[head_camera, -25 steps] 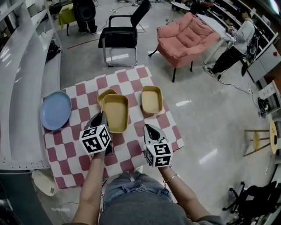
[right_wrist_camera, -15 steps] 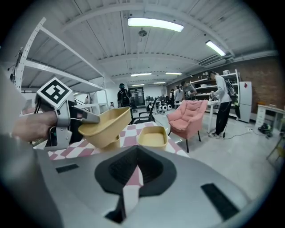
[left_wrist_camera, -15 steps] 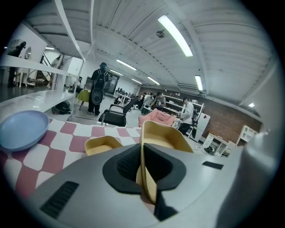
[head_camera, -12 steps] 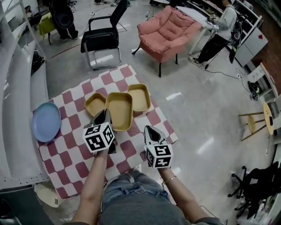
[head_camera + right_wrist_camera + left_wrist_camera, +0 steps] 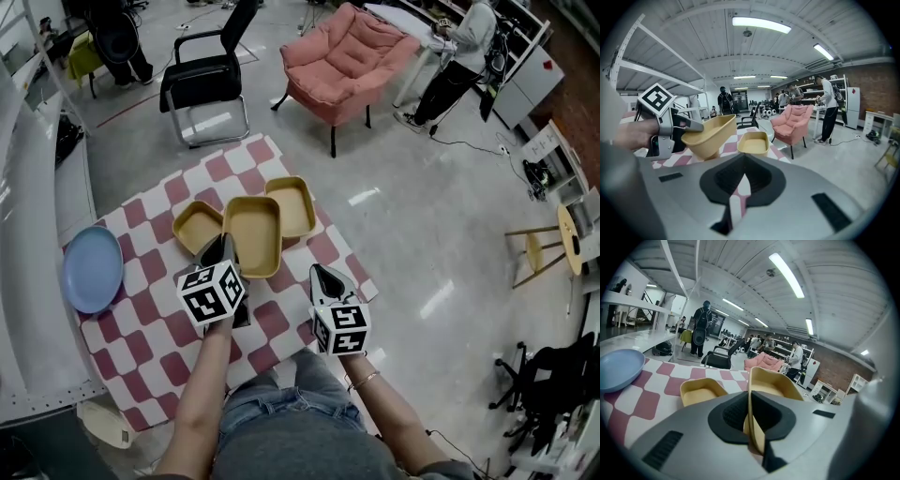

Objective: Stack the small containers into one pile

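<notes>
Three tan containers are over a red-and-white checked cloth point(image 5: 150, 309). My left gripper point(image 5: 222, 249) is shut on the near rim of the middle container point(image 5: 253, 232), which is held raised and tilted. In the left gripper view that rim point(image 5: 753, 427) runs between the jaws of the left gripper point(image 5: 751, 420). One container point(image 5: 197, 225) sits to the left of it on the cloth, and another container point(image 5: 292, 204) lies to the right. My right gripper point(image 5: 321, 277) is shut and empty, near the cloth's front right. The right gripper view shows the held container point(image 5: 710, 136) and the right container point(image 5: 752, 143).
A blue plate point(image 5: 92, 270) lies at the cloth's left edge. Beyond the table stand a black chair point(image 5: 202, 82) and a pink armchair point(image 5: 342, 64). People stand at the back of the room. A white shelf frame point(image 5: 37, 169) runs along the left.
The middle container, held by my left gripper, now sits close against the right container, where a gap showed before. The view has shifted. My right gripper stays shut in place.
</notes>
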The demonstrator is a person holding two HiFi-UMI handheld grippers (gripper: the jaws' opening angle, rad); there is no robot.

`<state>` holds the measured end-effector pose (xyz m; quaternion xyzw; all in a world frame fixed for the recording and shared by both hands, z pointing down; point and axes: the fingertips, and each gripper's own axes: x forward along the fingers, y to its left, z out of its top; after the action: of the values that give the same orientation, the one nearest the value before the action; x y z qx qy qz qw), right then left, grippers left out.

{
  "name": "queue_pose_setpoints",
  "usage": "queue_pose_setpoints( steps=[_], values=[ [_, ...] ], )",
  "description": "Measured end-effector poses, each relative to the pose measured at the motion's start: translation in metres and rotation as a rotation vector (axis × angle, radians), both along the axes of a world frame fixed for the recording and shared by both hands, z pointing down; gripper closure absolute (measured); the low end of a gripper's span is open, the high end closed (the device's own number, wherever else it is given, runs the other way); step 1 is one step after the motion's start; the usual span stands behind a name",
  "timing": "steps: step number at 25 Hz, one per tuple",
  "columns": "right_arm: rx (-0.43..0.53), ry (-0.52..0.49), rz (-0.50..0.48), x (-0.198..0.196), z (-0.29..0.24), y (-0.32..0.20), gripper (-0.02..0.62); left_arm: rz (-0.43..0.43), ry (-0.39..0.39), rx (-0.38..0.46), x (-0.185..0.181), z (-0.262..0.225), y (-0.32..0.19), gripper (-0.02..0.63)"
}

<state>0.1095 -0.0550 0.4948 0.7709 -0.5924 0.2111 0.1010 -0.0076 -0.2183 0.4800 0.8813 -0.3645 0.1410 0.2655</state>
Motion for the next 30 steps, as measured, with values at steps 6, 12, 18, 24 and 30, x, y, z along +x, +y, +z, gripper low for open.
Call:
queue_pose_setpoints(
  steps=[6,12,18,24,30],
  values=[
    [0.004,0.002,-0.029,0.028,0.0,-0.007,0.584,-0.032,-0.008,0.0,0.021,0.001,-0.001,0.577],
    [0.007,-0.001,-0.094,0.068,0.0,-0.017,0.584,-0.098,-0.016,0.002,0.051,0.001,-0.003,0.577],
    [0.0,-0.021,-0.169,0.1,0.006,-0.029,0.584,-0.173,-0.033,-0.011,0.075,0.007,-0.005,0.577],
    [-0.006,-0.033,-0.214,0.125,0.013,-0.042,0.584,-0.209,-0.038,-0.016,0.099,0.015,-0.011,0.577],
    [-0.022,-0.046,-0.232,0.138,0.023,-0.051,0.584,-0.217,-0.041,-0.026,0.114,0.025,-0.019,0.577]
  ],
)
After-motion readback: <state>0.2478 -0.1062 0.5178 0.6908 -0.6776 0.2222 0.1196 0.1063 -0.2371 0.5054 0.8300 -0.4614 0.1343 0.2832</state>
